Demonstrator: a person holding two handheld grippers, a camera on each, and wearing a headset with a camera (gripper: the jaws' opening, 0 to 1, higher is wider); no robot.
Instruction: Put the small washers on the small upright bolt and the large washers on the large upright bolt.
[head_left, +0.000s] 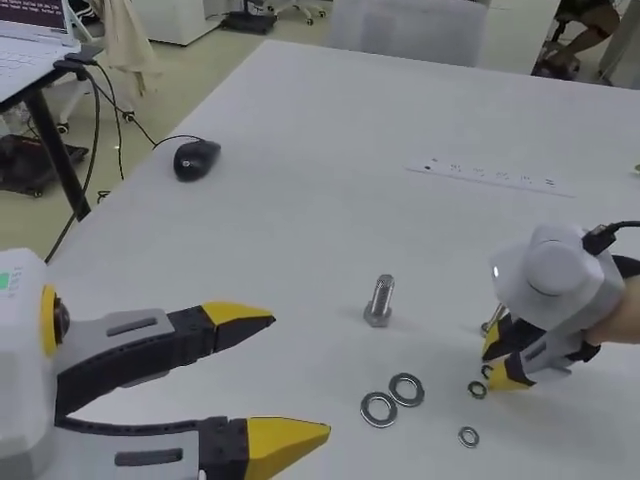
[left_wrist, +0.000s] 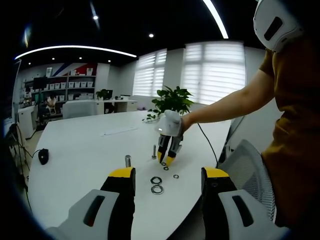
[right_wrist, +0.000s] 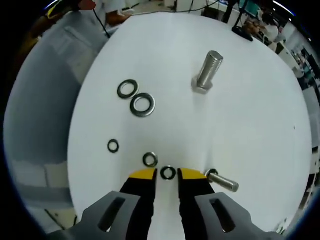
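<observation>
White table (head_left: 300, 200) w/ lg bolt (head_left: 380, 300), sm bolt (right_wrist: 223, 181), 2 lg washers (head_left: 367, 408), sm washers (head_left: 468, 436), mouse (head_left: 196, 158), pwr strip (head_left: 490, 177).

Yellow tips cap the black jaws of the white-bodied left gripper (head_left: 298, 375) and right gripper (head_left: 492, 368). The table (head_left: 330, 150) is plain white. The large washers (head_left: 392, 398), small washers (head_left: 468, 436) and large bolt (head_left: 380, 300) gleam silver-grey, and the computer mouse (head_left: 196, 158) is black.

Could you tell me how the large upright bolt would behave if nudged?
The large bolt stands on its hex head, so light nudges probably won't topple it. Pushed near the top, it may tip and roll.
</observation>
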